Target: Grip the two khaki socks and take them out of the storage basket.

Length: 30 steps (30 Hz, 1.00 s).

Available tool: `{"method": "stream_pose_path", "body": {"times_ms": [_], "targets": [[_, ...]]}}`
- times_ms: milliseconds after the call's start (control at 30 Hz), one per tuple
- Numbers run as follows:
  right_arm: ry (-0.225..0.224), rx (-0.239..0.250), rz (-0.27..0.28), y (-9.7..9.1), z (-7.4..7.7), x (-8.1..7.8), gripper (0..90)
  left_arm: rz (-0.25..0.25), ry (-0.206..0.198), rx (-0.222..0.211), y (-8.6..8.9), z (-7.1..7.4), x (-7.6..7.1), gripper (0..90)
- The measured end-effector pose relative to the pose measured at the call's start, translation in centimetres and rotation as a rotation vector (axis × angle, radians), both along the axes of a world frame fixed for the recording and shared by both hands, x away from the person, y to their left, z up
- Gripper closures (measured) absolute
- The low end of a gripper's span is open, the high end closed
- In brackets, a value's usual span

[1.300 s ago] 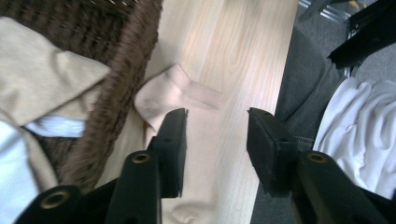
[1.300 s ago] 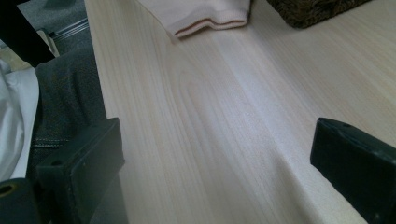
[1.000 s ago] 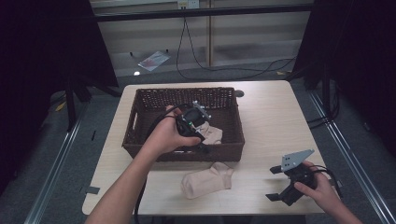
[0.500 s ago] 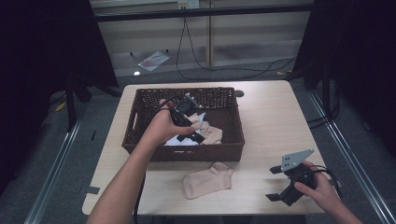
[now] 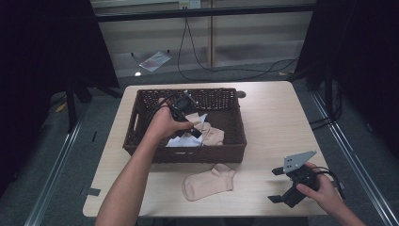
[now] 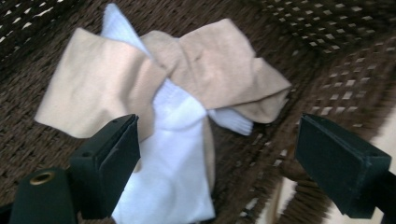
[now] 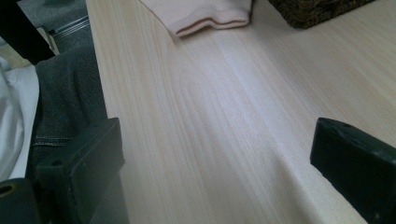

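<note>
Wood table [image 5: 273,122], floor cables [image 5: 197,56], paper [image 5: 154,60]

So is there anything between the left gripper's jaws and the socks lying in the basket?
Nothing visible: the left gripper hangs open right above the beige sock and white sock inside the basket.

Worktop [image 5: 277,117]: pale wood, rounded corners. Floor [image 5: 226,75]: grey carpet, black cables [image 5: 197,52] trailing across. Black curtains [image 5: 42,56] at both sides; slatted wall panel [image 5: 254,28] behind. Dim lighting.

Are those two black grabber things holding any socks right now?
No. The left gripper hangs open over the beige and white socks in the brown wicker basket; the right gripper is open above the wooden table.
</note>
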State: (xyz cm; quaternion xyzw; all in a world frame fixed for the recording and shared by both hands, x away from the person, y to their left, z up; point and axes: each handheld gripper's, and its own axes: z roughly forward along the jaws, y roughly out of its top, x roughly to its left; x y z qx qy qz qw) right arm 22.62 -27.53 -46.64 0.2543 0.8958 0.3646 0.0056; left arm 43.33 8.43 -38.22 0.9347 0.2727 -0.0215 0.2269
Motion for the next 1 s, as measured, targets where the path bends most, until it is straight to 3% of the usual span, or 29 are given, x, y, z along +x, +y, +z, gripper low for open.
{"method": "stream_pose_path", "body": {"times_ms": [333, 767, 867, 1000], "targets": [[-0.005, 0.000, 0.001, 0.0, 0.0, 0.0, 2.6, 0.062, 0.023, 0.030, 0.6, -1.9, 1.9, 17.4], [-0.004, -0.001, 0.007, 0.0, 0.0, 0.1, 2.6, 0.124, -0.022, 0.060, 1.0, -3.8, 3.7, 32.8], [-0.001, 0.001, 0.010, 0.0, -0.1, 0.1, 2.6, 0.129, -0.048, 0.058, 1.0, -4.1, 4.0, 35.3], [0.000, 0.003, 0.009, 0.0, 0.0, 0.1, 2.6, 0.114, -0.042, 0.063, 1.0, -4.5, 4.4, 38.5]]}}
